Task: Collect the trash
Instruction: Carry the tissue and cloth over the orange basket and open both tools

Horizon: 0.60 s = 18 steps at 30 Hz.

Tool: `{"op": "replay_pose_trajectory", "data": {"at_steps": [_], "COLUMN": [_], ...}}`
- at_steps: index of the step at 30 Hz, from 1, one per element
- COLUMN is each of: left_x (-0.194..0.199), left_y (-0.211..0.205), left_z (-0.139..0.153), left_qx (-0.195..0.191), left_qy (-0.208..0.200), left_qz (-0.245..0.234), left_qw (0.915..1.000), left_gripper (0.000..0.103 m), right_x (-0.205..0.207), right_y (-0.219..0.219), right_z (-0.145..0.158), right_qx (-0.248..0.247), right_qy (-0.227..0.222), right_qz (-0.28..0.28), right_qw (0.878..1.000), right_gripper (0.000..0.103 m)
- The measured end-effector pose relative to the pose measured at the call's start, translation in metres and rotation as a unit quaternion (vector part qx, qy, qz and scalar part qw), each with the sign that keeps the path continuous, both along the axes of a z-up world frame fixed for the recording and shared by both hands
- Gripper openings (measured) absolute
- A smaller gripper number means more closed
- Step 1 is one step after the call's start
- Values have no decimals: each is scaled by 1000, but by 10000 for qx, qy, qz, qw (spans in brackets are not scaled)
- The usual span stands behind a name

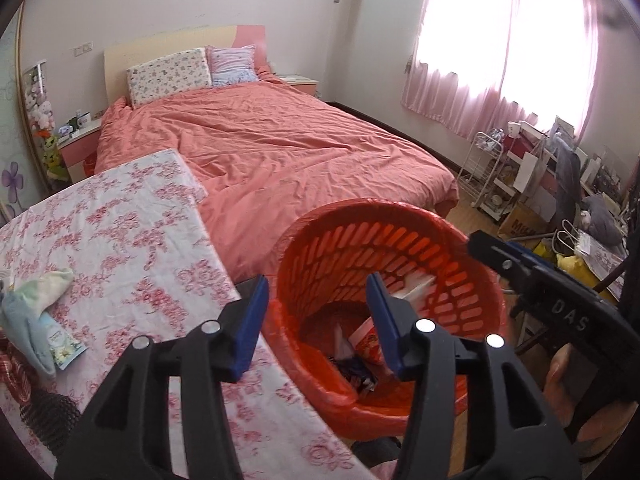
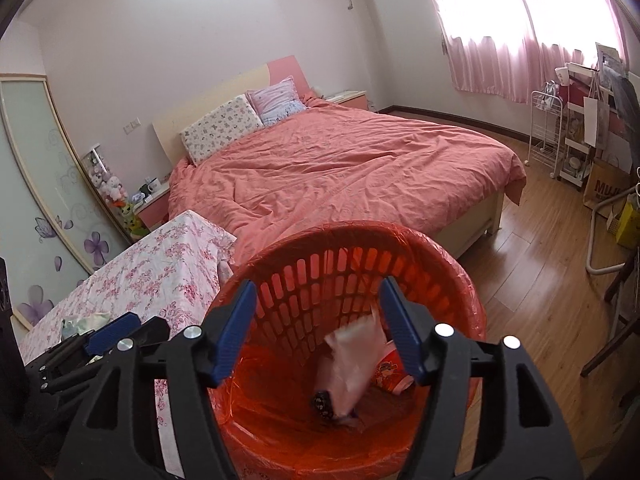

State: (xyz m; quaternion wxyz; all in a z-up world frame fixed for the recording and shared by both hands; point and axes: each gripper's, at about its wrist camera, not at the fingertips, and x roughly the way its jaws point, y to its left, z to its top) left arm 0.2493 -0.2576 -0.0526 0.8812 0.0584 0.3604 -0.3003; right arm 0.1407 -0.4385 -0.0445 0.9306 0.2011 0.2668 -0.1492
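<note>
An orange slatted trash basket lined with an orange bag stands on the floor beside the table; it also shows in the right wrist view. My right gripper is open above the basket mouth. A blurred pale wrapper is in the air below its jaws, inside the basket. A red printed cup and dark wrappers lie at the bottom. My left gripper is open and empty, over the table edge and basket rim. The right gripper shows at the right.
The table with a pink floral cloth holds a pale blue-green cloth and a small printed packet. A bed with a salmon cover lies behind. Shelves, bags and boxes crowd the right wall on the wooden floor.
</note>
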Motion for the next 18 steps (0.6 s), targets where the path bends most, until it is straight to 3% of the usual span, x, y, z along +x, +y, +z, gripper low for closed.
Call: {"op": "replay_pose_trajectory", "data": {"at_steps": [8, 18], "left_x": [-3, -10], "left_y": [48, 145], "left_z": [10, 26], "left_qx": [137, 185], "left_qy": [-232, -490], "left_qz": [391, 1192], "left_qw": [9989, 9915], "left_gripper": [58, 66], "right_x": [0, 10], "right_y": [9, 70], "right_z": [10, 23], "right_qx": [-175, -631], "right_qy": [10, 9], "right_qz": [30, 546], "right_qw": [9998, 9965], "right_gripper": [67, 74]}}
